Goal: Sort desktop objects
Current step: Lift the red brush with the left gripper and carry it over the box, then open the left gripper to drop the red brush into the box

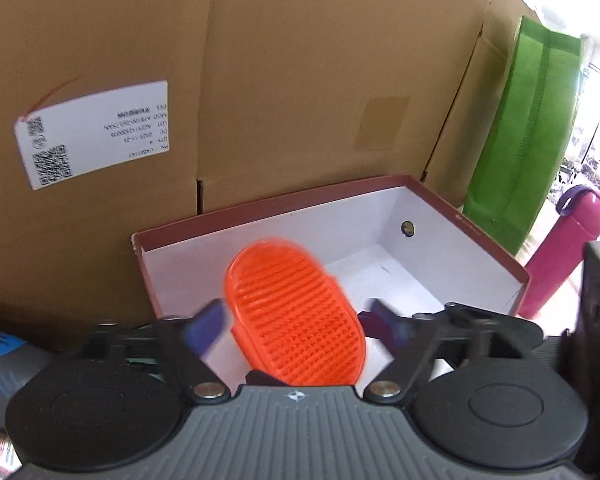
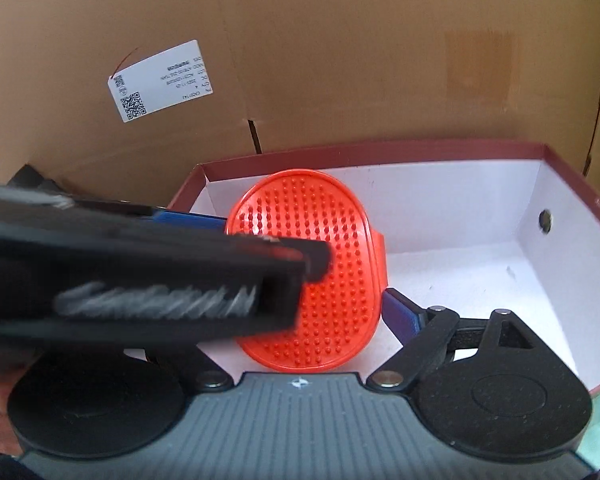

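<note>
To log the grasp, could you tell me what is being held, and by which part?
Cannot be told: the orange brush sits between the left fingers, but motion blur hides any contact.

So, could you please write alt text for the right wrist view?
An orange oval rubber brush with small nubs sits between the open right tongs over a white-lined, dark red cardboard box. The black left tongs cross the view from the left, in front of the brush.

Orange brush (image 1: 296, 316) between spread left tool (image 1: 296, 326) fingers, above white-lined box (image 1: 440, 216).
</note>
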A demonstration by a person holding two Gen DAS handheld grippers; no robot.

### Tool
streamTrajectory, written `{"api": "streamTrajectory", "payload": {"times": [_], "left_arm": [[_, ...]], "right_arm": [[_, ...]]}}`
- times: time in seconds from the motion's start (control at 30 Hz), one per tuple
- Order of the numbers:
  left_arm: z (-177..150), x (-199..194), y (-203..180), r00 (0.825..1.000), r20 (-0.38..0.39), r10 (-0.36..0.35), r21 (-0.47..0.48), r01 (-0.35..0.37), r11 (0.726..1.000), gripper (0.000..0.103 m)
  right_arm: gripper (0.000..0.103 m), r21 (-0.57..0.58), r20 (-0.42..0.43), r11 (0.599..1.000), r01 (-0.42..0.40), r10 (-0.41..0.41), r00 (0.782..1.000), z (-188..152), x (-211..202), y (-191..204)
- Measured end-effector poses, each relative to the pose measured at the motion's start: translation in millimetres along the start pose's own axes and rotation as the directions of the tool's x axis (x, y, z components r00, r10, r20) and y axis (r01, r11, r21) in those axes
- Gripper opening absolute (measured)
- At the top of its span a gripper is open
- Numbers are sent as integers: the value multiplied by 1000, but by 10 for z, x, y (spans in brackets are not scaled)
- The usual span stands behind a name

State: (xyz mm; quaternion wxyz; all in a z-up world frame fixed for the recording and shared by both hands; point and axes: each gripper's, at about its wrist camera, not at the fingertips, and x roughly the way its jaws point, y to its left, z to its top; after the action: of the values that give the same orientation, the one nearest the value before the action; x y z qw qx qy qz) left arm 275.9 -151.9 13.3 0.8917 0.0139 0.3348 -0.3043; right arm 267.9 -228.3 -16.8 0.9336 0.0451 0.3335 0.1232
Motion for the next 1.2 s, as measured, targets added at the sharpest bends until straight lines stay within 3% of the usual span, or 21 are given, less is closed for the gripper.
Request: {"api": "streamTrajectory", "payload": {"times": [0.03, 0.13, 0.3, 0.6, 0.87, 1.03, 1.2], "left_arm": [[-13, -39, -13, 1000, 10, 1, 1, -2, 1000, 99], [-39, -111, -24, 999, 33, -3, -6, 3, 1000, 100], [-85, -204, -54, 999, 48, -17, -29, 19, 999, 100], [-200, -473, -267, 989, 130, 69, 48, -76, 996, 100], [-360, -918, -425, 972, 215, 96, 53, -110, 993, 100], [-560, -1246, -452, 948, 295, 122, 30, -137, 990, 101], [-837, -1686, -409, 920, 369, 131, -30, -130, 991, 103]], "right_arm": [[88, 5, 2, 1000, 0, 0, 1000, -10, -11, -6], [97, -13, 32, 1000, 26, -26, 999, -47, -83, 33], [97, -54, 68, 996, 75, -71, 995, -55, -222, 103], [98, -57, 140, 993, 108, -99, 985, -128, -448, 234], [98, -16, 273, 992, 123, -114, 955, -232, -846, 381], [98, 15, 319, 990, 137, -135, 938, -312, -1070, 511], [99, 112, 266, 993, 31, -60, 962, -403, -1245, 521]]}}
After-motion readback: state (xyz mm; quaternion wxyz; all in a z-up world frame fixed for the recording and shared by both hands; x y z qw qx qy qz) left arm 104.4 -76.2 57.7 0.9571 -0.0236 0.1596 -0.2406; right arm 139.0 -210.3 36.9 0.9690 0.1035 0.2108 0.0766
